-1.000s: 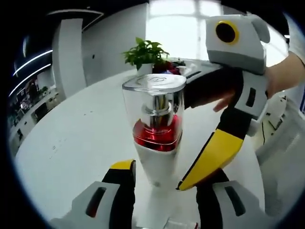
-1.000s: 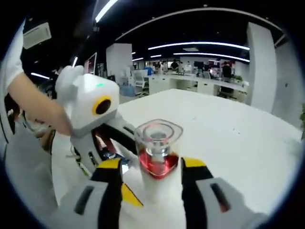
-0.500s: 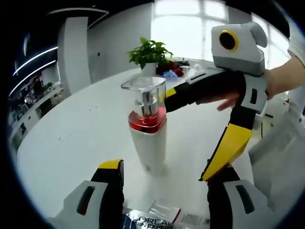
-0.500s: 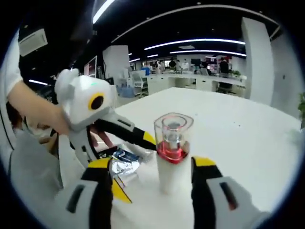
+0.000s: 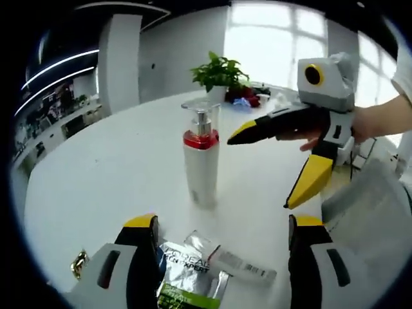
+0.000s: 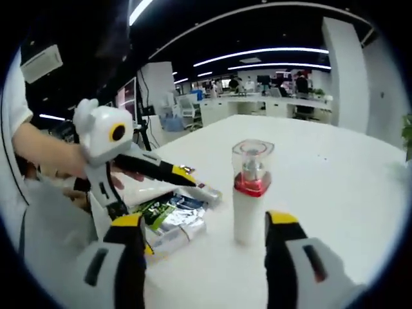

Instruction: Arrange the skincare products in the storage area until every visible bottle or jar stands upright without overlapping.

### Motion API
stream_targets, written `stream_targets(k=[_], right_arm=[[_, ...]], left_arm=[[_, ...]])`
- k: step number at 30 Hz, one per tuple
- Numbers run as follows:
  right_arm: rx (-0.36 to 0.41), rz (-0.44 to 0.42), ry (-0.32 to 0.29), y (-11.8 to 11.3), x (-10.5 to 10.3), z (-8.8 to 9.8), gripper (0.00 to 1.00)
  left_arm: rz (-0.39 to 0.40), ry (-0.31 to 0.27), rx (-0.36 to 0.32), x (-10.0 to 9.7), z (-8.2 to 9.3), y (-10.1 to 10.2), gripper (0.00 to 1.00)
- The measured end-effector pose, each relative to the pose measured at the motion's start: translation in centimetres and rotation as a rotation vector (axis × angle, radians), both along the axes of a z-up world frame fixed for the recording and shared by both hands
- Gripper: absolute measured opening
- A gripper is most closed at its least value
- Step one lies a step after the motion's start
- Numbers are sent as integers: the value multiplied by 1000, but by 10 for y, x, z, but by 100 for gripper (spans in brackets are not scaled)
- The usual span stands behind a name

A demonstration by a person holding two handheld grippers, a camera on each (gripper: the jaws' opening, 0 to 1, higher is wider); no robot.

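A pump bottle [image 5: 201, 168] with a white body, red collar and clear cap stands upright on the white table [image 5: 103, 174], touched by nothing. My left gripper [image 5: 222, 224] is open, short of the bottle, its yellow-tipped jaws wide apart. The right gripper [image 5: 264, 170] comes in from the right, open, one fingertip level with the bottle's collar and just beside it. In the right gripper view the bottle [image 6: 250, 193] stands ahead of the open right gripper [image 6: 205, 222], with the left gripper [image 6: 168, 212] open at the left.
Several foil sachets [image 5: 190, 270] lie flat between my left jaws, the same sachets [image 6: 170, 215] left of the bottle. A small gold wrapper [image 5: 78, 261] lies near the table edge. A potted plant [image 5: 219, 72] stands at the far end. A person's hand [image 5: 380, 122] holds the right gripper.
Both grippers have drawn back from the bottle, which was between their jaws and now stands free and upright. The sachets have come into view.
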State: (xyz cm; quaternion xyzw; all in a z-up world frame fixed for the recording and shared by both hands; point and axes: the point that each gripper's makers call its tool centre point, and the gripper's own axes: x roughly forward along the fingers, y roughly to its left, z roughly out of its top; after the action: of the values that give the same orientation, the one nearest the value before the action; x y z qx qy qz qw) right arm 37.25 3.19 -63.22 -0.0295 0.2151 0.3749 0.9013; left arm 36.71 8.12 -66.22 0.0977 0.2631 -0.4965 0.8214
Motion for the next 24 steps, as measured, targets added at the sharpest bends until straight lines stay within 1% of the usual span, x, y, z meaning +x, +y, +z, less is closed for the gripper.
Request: stream_targets(k=[11,14,24], right_arm=[[19,-22,9,-11,-26,7,84],[23,-29,12,-13,-32,9,85],[18,-18,8,-11,-52,19,91]], left_arm=[[134,35,-18,-24,5,41,91],[160,36,-18,-30,7,49,94],[246,52,-29,-55,14,79,97]])
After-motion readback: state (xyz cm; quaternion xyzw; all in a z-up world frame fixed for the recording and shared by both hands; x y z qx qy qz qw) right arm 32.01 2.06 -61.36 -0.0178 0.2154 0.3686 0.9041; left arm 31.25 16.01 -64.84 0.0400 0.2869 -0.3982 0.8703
